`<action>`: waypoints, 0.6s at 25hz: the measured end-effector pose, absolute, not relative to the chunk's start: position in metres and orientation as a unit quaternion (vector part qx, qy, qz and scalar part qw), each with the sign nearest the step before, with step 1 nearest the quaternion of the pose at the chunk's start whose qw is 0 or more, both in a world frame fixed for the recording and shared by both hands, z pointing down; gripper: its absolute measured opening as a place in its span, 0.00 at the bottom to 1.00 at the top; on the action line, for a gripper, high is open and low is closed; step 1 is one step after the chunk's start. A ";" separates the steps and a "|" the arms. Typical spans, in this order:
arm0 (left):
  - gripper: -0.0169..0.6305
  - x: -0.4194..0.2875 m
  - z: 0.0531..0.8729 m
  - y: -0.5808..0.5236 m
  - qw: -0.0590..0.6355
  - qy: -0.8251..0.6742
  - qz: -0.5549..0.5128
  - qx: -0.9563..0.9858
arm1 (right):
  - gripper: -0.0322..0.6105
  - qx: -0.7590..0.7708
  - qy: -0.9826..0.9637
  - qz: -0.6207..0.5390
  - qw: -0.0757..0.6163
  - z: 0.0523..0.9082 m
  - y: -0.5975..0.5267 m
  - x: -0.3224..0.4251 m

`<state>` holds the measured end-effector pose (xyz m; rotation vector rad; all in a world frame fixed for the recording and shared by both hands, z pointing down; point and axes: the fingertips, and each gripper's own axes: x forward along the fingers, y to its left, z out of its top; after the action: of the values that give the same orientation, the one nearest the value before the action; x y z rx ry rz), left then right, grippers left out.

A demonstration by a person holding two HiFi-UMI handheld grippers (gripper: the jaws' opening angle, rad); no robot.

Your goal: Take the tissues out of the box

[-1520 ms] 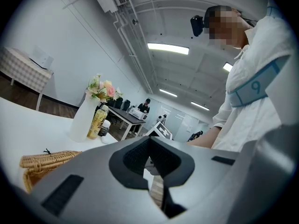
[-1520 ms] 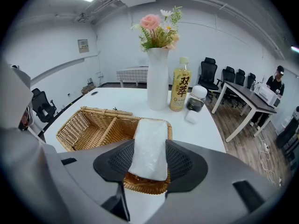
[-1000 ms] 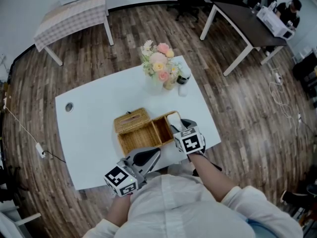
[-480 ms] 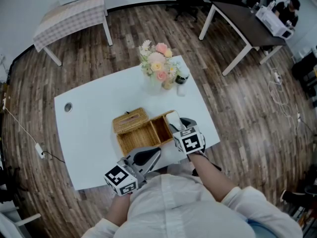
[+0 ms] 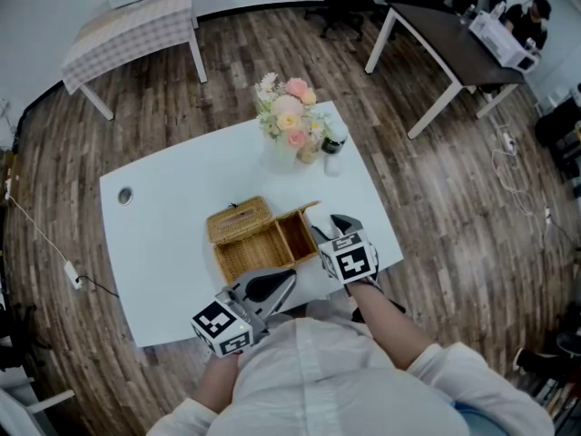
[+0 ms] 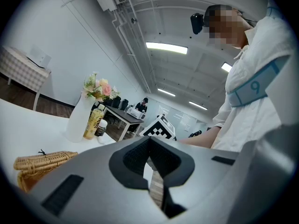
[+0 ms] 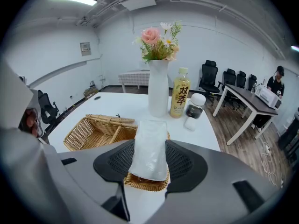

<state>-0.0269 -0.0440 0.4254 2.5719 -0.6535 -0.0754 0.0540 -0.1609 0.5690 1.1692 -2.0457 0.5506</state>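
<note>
Right gripper [image 7: 149,160]: jaws clamped on tissue pack [image 7: 149,141], which stands lengthwise between the pads. Open wicker box [image 7: 93,132] on desk [image 7: 117,101] lies just beyond and below jaws. Left gripper [image 6: 150,146]: jaws closed together, empty; box to their left.

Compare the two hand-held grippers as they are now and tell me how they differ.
The right hand-held gripper clamps a white plastic tissue pack; the left hand-held gripper is shut on nothing. The right one tilts down over the open woven wicker box; the left one points level, back at the near edge of the white table. Both carry a black-and-white marker cube.
</note>
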 end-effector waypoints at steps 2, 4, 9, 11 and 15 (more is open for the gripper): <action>0.03 -0.026 0.425 -0.044 0.241 -0.238 -0.027 0.940 | 0.40 0.453 -0.792 0.211 0.351 0.566 -0.161 0.054; 0.03 -0.026 0.424 -0.044 0.241 -0.237 -0.027 0.941 | 0.40 0.453 -0.793 0.209 0.350 0.564 -0.160 0.054; 0.03 -0.023 0.425 -0.044 0.240 -0.235 -0.025 0.941 | 0.40 0.453 -0.796 0.204 0.346 0.559 -0.159 0.056; 0.03 -0.022 0.425 -0.043 0.240 -0.234 -0.023 0.942 | 0.40 0.452 -0.797 0.202 0.345 0.555 -0.157 0.056; 0.03 -0.021 0.424 -0.043 0.239 -0.232 -0.024 0.942 | 0.40 0.452 -0.799 0.199 0.342 0.552 -0.156 0.055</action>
<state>-0.0210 -0.0425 0.4239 2.5800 -0.6360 -0.0652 0.0554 -0.1558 0.5519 1.1760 -2.0780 0.5173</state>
